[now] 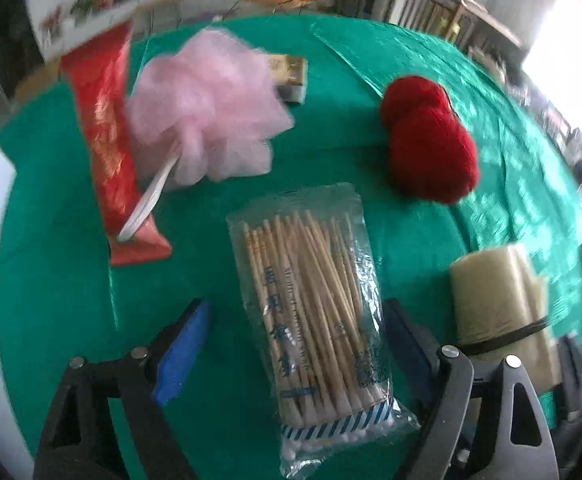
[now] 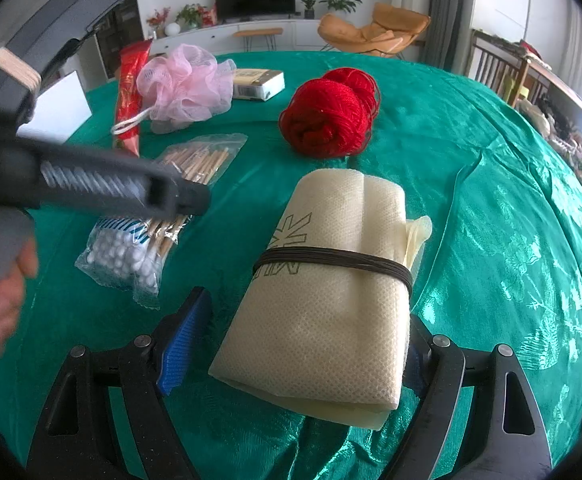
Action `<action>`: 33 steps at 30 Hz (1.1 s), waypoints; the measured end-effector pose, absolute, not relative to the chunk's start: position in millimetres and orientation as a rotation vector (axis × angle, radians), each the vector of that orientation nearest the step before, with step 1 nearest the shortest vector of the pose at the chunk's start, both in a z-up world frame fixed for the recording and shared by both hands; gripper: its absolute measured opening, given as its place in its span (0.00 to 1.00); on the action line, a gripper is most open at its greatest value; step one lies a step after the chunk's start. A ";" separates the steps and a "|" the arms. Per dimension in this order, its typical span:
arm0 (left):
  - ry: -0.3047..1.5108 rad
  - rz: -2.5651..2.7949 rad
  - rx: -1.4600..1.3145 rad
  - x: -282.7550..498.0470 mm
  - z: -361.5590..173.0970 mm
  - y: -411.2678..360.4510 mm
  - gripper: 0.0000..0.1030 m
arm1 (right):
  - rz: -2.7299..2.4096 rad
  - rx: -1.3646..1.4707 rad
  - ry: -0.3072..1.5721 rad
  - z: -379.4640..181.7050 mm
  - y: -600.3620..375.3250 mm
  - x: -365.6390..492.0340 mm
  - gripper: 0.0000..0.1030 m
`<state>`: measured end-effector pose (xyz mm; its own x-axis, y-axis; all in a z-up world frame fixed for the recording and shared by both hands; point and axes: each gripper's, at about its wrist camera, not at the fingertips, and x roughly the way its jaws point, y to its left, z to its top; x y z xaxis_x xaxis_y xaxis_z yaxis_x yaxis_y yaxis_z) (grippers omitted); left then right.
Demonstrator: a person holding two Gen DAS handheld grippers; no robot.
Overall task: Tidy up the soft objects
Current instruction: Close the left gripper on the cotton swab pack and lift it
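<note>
A clear bag of cotton swabs [image 1: 315, 312] lies on the green tablecloth [image 1: 59, 280] between the fingers of my left gripper [image 1: 295, 344]. The jaws are open, and green cloth shows between the left blue pad [image 1: 183, 352] and the bag. A cream cloth roll [image 2: 331, 292] bound by a dark band lies between the fingers of my open right gripper [image 2: 303, 344], with a gap at the left pad [image 2: 187, 340]. Farther back sit two red yarn balls [image 2: 331, 116] and a pink mesh bath pouf [image 2: 187, 80] with a white cord.
A long red packet [image 1: 107, 132] lies at the left under the pouf's cord. A small box [image 2: 259, 82] sits behind the pouf. A hand [image 2: 3, 280] holds the left gripper's grey body [image 2: 111, 184] over the swab bag. An orange chair [image 2: 375, 32] stands beyond the table.
</note>
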<state>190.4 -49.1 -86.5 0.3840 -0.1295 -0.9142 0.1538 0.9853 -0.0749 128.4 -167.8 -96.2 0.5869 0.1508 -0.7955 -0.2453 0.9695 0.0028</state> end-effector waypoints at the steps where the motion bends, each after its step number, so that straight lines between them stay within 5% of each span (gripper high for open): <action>1: 1.152 -0.162 0.080 188.2 -88.7 -56.9 0.83 | 0.231 -0.111 0.915 -96.1 -167.9 128.3 0.82; 4: 1.110 -0.158 0.080 181.2 -88.8 -58.1 0.76 | 0.231 -0.112 0.915 -95.8 -167.7 128.6 0.82; 6: 1.084 -0.172 0.073 174.7 -84.1 -54.3 0.37 | 0.231 -0.112 0.915 -95.6 -167.7 128.6 0.82; 7: 1.077 -0.155 0.097 168.2 -82.7 -51.3 0.34 | 0.231 -0.112 0.915 -95.5 -167.7 128.5 0.82; 16: 1.017 -0.074 0.013 104.3 -70.7 37.2 0.29 | 0.232 -0.113 0.915 -95.2 -167.6 128.5 0.82; 19: 1.019 -0.061 0.010 106.6 -80.6 50.8 0.40 | 0.228 -0.112 0.913 -95.1 -167.7 128.4 0.82; 23: 0.998 -0.055 0.034 103.9 -96.4 46.9 1.00 | 0.228 -0.112 0.913 -95.0 -167.7 128.4 0.82; 33: 0.946 -0.062 0.008 94.2 -113.8 47.4 1.00 | 0.227 -0.112 0.913 -94.6 -167.6 128.5 0.83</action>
